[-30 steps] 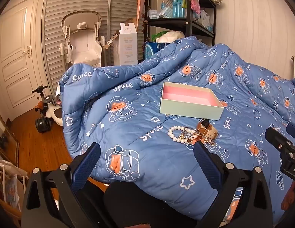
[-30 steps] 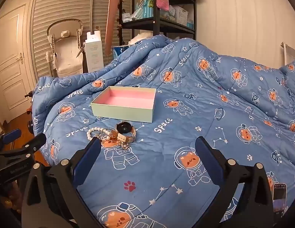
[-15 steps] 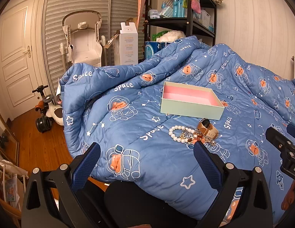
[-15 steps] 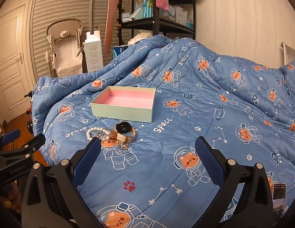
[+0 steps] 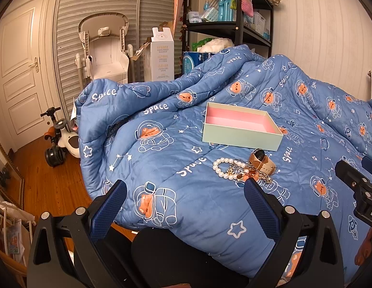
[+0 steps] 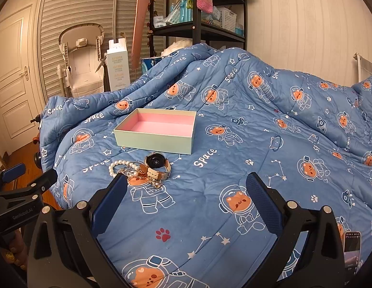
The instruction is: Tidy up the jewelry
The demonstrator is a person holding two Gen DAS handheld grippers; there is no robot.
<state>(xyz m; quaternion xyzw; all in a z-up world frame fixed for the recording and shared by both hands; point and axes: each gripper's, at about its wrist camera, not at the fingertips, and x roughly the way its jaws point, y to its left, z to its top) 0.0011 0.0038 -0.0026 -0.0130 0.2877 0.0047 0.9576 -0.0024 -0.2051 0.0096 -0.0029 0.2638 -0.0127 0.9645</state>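
**A:** What fills the scene, biggest thing first?

**B:** A bed under a blue quilt point(image 6: 270, 144) printed with astronaut bears. On it sits an open box point(image 6: 157, 129), pale green outside, pink inside, with nothing in it. Just in front of the box, on its near side, lies a small heap of jewelry: a watch point(image 6: 157, 165) with a dark round face and a tan strap, a pearl bracelet point(image 6: 117, 166) touching it on the left, and a tangle of gold chain point(image 6: 147, 180) against both.

**B:** The left claw point(image 5: 184, 204) and the right claw point(image 6: 186, 199) both hang above the near edge of the quilt, each spread wide and holding nothing.

**A:** So nothing is packed yet. How should the first pick go?

**B:** I judge the watch is the best start. It is the stiffest piece and stands clear on the right of the heap, nearest the right claw. Come down with one finger either side of the strap, not the face, and close gently.

**A:** What could go wrong?

**B:** The chain may be hooked on the strap or the pearls and drag along. The quilt is soft, so pressing down would sink the pieces. Lift slowly, then set the watch low inside the box.
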